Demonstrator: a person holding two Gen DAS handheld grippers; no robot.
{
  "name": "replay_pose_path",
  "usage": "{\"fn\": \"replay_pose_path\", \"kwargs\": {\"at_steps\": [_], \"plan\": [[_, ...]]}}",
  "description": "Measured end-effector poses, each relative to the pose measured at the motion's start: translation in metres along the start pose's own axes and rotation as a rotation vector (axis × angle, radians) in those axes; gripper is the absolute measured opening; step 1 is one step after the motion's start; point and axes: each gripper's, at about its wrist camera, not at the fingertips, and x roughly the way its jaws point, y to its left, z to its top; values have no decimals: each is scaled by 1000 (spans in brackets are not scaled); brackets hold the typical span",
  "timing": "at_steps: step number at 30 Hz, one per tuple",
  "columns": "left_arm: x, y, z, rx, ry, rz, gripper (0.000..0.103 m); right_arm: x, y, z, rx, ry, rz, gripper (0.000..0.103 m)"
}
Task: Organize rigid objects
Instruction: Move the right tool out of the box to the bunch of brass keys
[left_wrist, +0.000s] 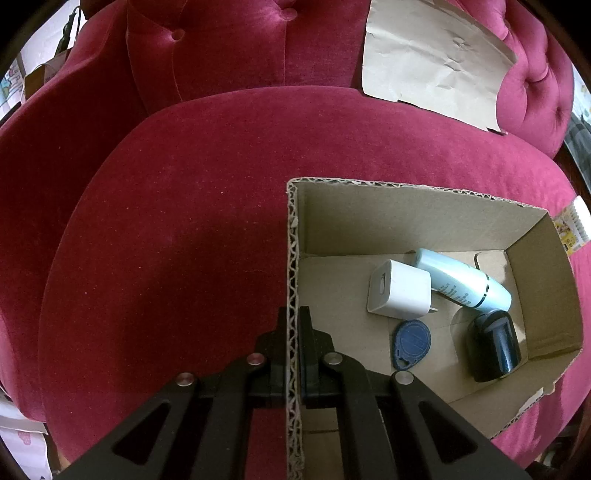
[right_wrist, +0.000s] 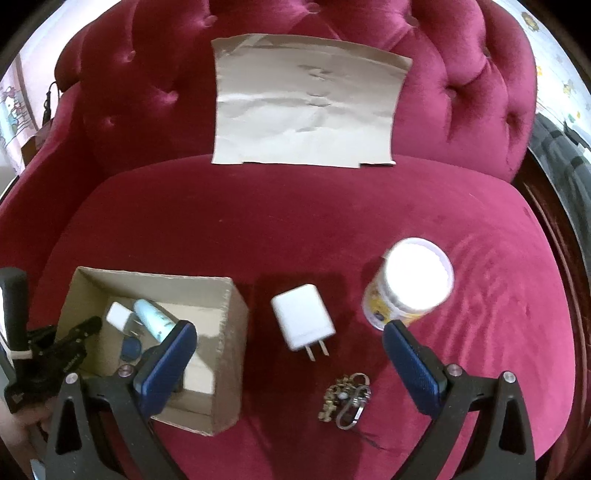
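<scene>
Four items already lie in the box (left_wrist: 436, 221): a charger (left_wrist: 399, 293), a pale blue tube (left_wrist: 461, 280), a blue tag (left_wrist: 413, 341) and a black cap (left_wrist: 493, 345). Three items remain on the red seat (right_wrist: 295, 221) to the right of the box: a second charger (right_wrist: 303, 317) just beside it, a keyring (right_wrist: 345, 400) nearer, and a jar (right_wrist: 410, 284) farther right. By this count the task is judged about half done.

Left gripper (left_wrist: 293, 317): pressed together, pinching the box's left wall. Right gripper (right_wrist: 288, 354): spread wide, holding nothing, above the second charger.

The right view is blurred. Glare washes out the jar's lid, and its label is illegible. Keyring details are unclear. The box's near end is cut off behind the fingers.
</scene>
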Motion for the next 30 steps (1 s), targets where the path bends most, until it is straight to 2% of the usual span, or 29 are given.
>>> {"fn": "replay_pose_path", "kwargs": {"at_steps": [16,20,26,30], "plan": [[0,0,1,-1,3,4,3,11,-38,-25,61,73,-35,103],[1,0,1,0,3,4,3,23,-41,-37,44,102,-57,103],[1,1,1,0,2,4,3,45,-52,-52,92,169,-47,103],[0,0,1,0,3,4,3,56,-53,-57,83,180,-63,103]]}}
